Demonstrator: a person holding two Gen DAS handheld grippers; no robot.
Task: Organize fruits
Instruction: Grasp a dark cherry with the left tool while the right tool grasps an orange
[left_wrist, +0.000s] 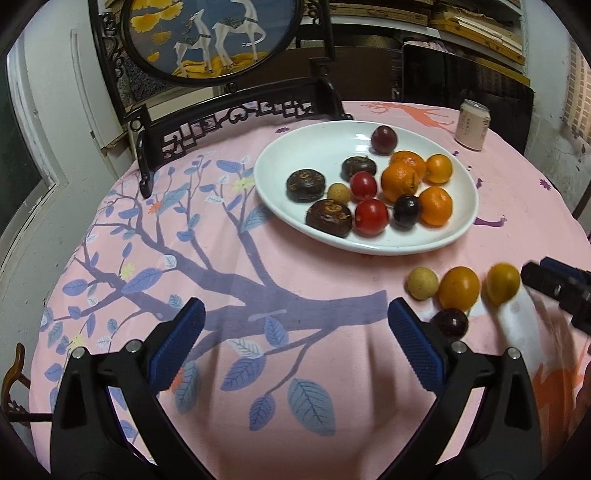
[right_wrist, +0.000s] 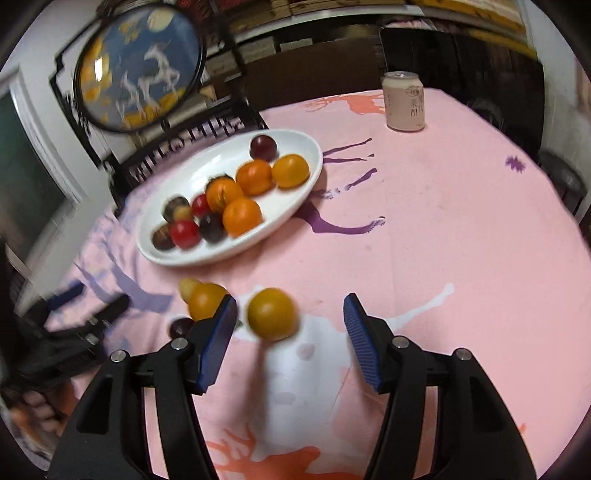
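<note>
A white plate (left_wrist: 295, 147) (right_wrist: 303, 144) on the pink tablecloth holds several fruits: oranges, red ones, dark plums and brown ones. Four fruits lie loose on the cloth in front of it: a pale yellow one (left_wrist: 423, 282) (right_wrist: 190, 288), two orange ones (left_wrist: 458, 288) (right_wrist: 207, 301) and a dark plum (left_wrist: 450, 324) (right_wrist: 181, 326). The second orange fruit (left_wrist: 502, 283) (right_wrist: 272, 314) sits between the fingers of my right gripper (right_wrist: 291, 301) (left_wrist: 554, 291), nearer the left pad; neither pad presses on it. My left gripper (left_wrist: 297, 306) (right_wrist: 74, 325) stands wide open over bare cloth, left of the loose fruits.
A pale drink can (left_wrist: 472, 125) (right_wrist: 404, 101) stands at the table's far right. Behind the plate rises a dark carved wooden stand with a round deer picture (left_wrist: 210, 37) (right_wrist: 136, 70). The round table's edge curves close on the left.
</note>
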